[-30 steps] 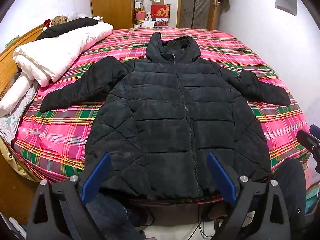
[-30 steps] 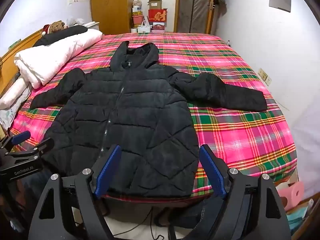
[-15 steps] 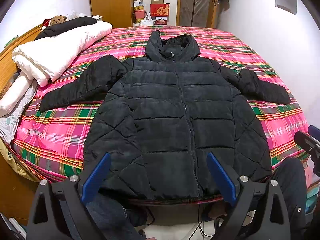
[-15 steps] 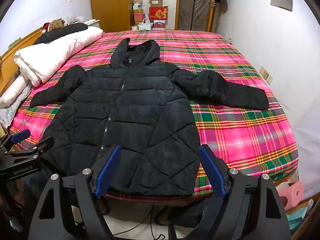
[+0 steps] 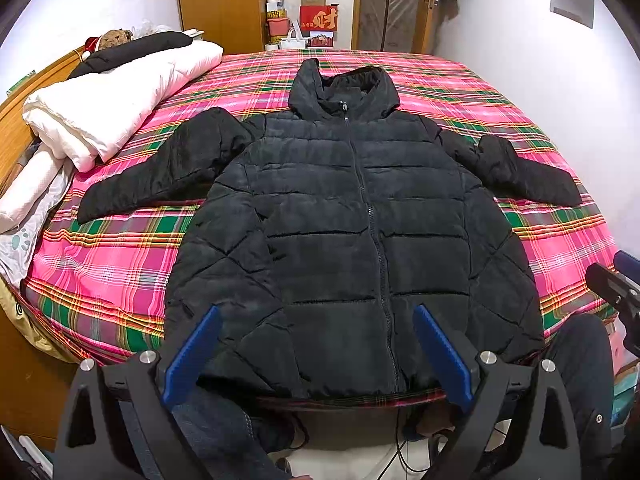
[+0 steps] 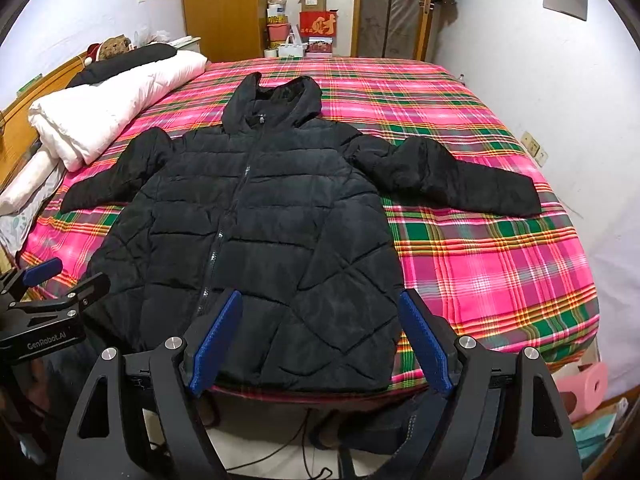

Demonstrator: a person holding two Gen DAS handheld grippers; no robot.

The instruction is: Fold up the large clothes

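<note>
Since the earlier frames both cameras have edged slightly nearer the bed, so the black puffer jacket [image 5: 340,232] now sits a little lower and fuller in each view; the jacket itself has not shifted. It lies flat and face up on the bed [image 5: 460,92], zipped closed, hood toward the far end, hem at the near edge, and both sleeves spread out to the left and right over the pink, green and white plaid bedspread [image 6: 480,248].

The left gripper [image 5: 316,354] hovers above the near hem with its blue pads wide apart, released and holding nothing. The right gripper [image 6: 320,340] hangs over the jacket's near right corner, likewise spread and empty. Each gripper shows at the edge of the other's view.

Farther out, a folded white quilt [image 5: 116,100] lies along the far left side of the bed beside the wooden headboard [image 6: 24,112]. Beyond the bed stand a wooden wardrobe [image 5: 222,0] and stacked boxes [image 6: 316,20].
</note>
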